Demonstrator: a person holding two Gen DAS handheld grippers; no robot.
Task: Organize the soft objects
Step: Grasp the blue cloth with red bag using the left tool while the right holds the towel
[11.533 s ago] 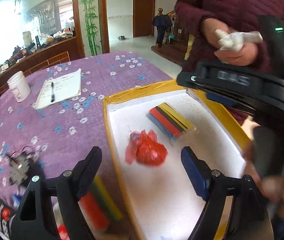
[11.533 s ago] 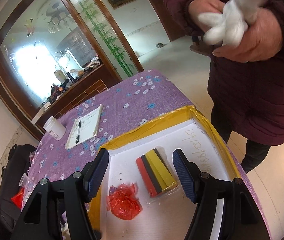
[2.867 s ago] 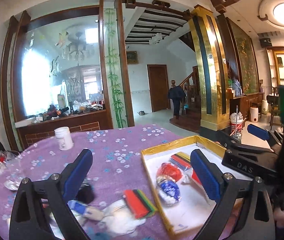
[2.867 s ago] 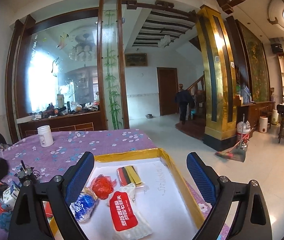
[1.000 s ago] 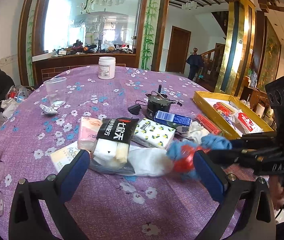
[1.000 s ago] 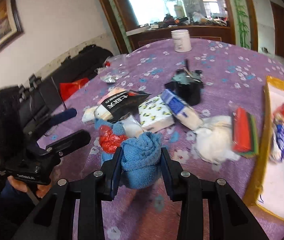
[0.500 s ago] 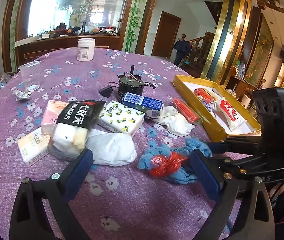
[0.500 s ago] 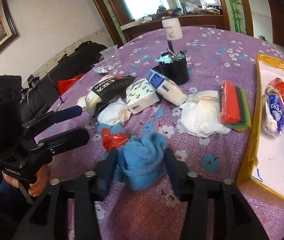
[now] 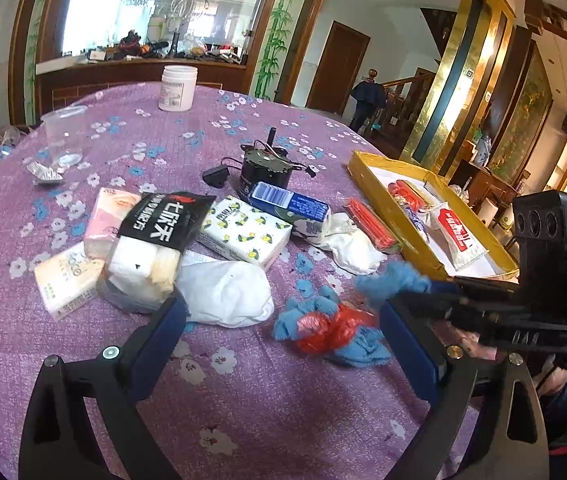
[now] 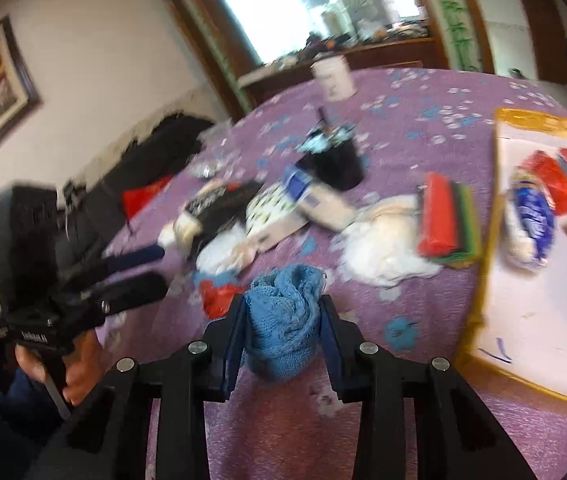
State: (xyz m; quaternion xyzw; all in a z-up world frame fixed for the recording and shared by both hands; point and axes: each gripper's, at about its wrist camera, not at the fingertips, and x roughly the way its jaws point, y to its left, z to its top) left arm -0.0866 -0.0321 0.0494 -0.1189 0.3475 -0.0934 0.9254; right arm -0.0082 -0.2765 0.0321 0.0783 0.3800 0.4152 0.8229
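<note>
Blue cloth (image 10: 283, 320) sat pinched in the right gripper (image 10: 282, 322), whose jaws had just closed again after loosening; left gripper (image 9: 279, 344) stayed spread nearby. Tray (image 10: 479, 320) likely next.

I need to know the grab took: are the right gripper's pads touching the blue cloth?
Touching. The right wrist view shows the right gripper with both pads pressed into the bunched blue cloth.

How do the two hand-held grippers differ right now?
The right hand-held gripper is shut on the blue knitted cloth; its jaws have just been closing. The left hand-held gripper stands wide open with nothing between its pads, pointed toward the red plastic wad. Both point down over the purple floral tablecloth.
</note>
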